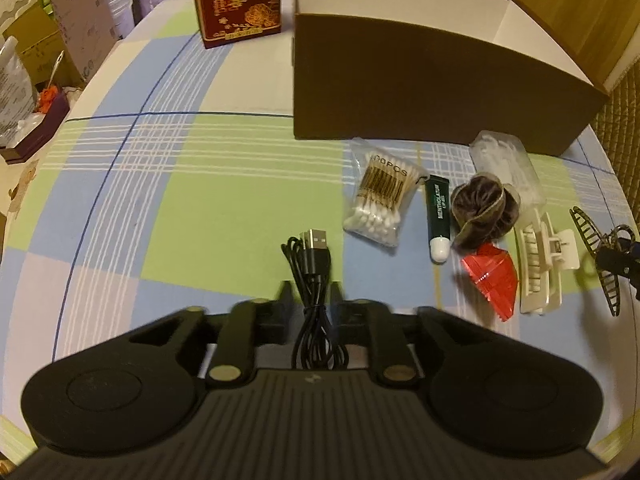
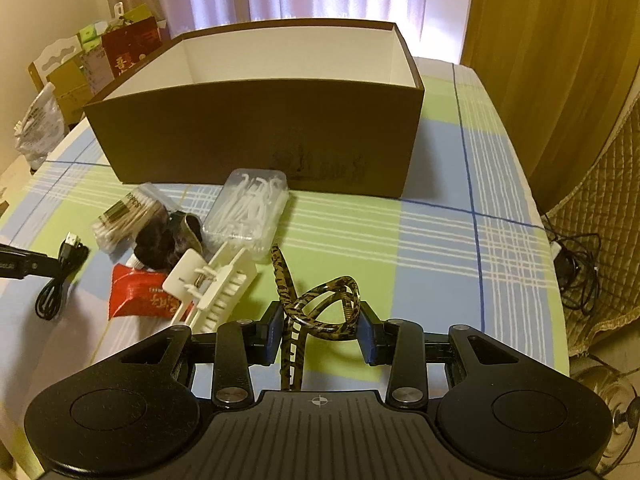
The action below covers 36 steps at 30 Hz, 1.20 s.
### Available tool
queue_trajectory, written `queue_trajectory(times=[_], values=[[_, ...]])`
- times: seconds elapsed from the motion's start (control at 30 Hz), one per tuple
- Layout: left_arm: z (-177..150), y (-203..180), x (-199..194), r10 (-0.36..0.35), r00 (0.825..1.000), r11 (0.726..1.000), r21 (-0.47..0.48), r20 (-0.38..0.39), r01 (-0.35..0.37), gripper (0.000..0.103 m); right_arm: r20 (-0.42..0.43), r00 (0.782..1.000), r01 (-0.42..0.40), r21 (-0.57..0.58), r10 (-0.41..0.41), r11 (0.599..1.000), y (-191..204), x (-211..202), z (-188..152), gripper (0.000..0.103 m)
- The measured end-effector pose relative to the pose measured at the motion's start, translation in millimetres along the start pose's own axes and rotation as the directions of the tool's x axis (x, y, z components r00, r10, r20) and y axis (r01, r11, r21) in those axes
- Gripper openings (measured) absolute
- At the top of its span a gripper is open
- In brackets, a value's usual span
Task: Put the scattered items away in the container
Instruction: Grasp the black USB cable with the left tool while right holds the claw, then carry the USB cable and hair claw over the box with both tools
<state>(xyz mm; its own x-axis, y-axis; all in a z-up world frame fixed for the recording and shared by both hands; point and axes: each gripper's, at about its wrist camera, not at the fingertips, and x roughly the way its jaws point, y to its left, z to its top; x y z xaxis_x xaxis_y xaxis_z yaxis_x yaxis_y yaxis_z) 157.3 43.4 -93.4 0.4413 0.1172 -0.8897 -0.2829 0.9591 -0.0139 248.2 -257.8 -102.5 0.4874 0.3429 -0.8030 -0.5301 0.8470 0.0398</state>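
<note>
Left wrist view: the left gripper (image 1: 310,306) sits low over the checked tablecloth (image 1: 208,200) with its two fingers either side of a coiled black USB cable (image 1: 314,280). The gap between them is narrow and the cable runs through it, but whether the pads actually press the cable I cannot tell; the fingertips are blurred. Ahead, to the right, stands the brown box (image 1: 432,92), open at the top. In front of it lie the scattered items: a bag of cotton swabs (image 1: 380,196), a green lip balm tube (image 1: 438,220), a dark scrunchie (image 1: 484,208), a red packet (image 1: 492,276), a white hair claw (image 1: 540,260) and a clear case of floss picks (image 1: 508,160). A red carton (image 1: 236,0) stands further back.

Right wrist view: the right gripper (image 2: 318,330) has its fingers fairly wide apart, one on each side of a tortoiseshell hair claw (image 2: 320,308). The claw's loops lie between the pads, seemingly touching or nearly so, and the claw seems to rest on the cloth. The box (image 2: 256,140) is just beyond, and the part of its white inside that shows holds nothing. The floss case (image 2: 248,208), white claw (image 2: 216,284), red packet (image 2: 140,296), scrunchie (image 2: 168,240), swabs (image 2: 124,220) and cable (image 2: 60,272) all lie outside it.

By my judgement the tidying has barely started: no item is visibly in the box, and both grippers are only at the grasping stage, so every piece is left to carry over.
</note>
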Motion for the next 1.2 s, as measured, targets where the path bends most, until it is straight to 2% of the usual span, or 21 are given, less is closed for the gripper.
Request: queue_trajectory(times=[0.2,0.23,0.3,0.53,0.8,1.0,1.2], values=[[2,1,18,-0.002,1.0,0.999,-0.036,-0.022,0.001,0.026,-0.008,1.0,0.012,0.015,-0.012,1.0,-5,-2,-4,0.041],[3,0,22,-0.001,1.0,0.999,-0.035,-0.027,0.0,0.024,-0.009,1.0,0.014,0.018,-0.014,1.0,-6,-2,-5,0.041],[2,-2,24,0.004,1.0,1.0,-0.015,-0.017,-0.004,0.014,-0.011,1.0,0.018,0.021,-0.017,1.0,-7,-2,-5,0.041],[-1,-7,12,-0.03,1.0,1.0,-0.005,-0.008,0.03,0.013,-0.012,1.0,0.013,0.031,-0.013,0.999,-8,-1,-3,0.041],[9,-10,-30,-0.063,0.993,0.998,0.003,0.102,0.063,0.012,0.019,1.0,-0.021,0.039,0.021,0.999,-3,0,10,0.041],[26,-16,-58,-0.103,0.978,0.995,0.018,0.183,0.102,0.012,0.054,0.998,-0.044,0.041,0.042,0.998,0,-4,25,0.041],[50,-26,-74,-0.161,0.955,0.987,0.035,0.248,0.157,0.012,0.117,0.991,-0.072,0.066,0.064,0.995,-2,-13,49,0.041]])
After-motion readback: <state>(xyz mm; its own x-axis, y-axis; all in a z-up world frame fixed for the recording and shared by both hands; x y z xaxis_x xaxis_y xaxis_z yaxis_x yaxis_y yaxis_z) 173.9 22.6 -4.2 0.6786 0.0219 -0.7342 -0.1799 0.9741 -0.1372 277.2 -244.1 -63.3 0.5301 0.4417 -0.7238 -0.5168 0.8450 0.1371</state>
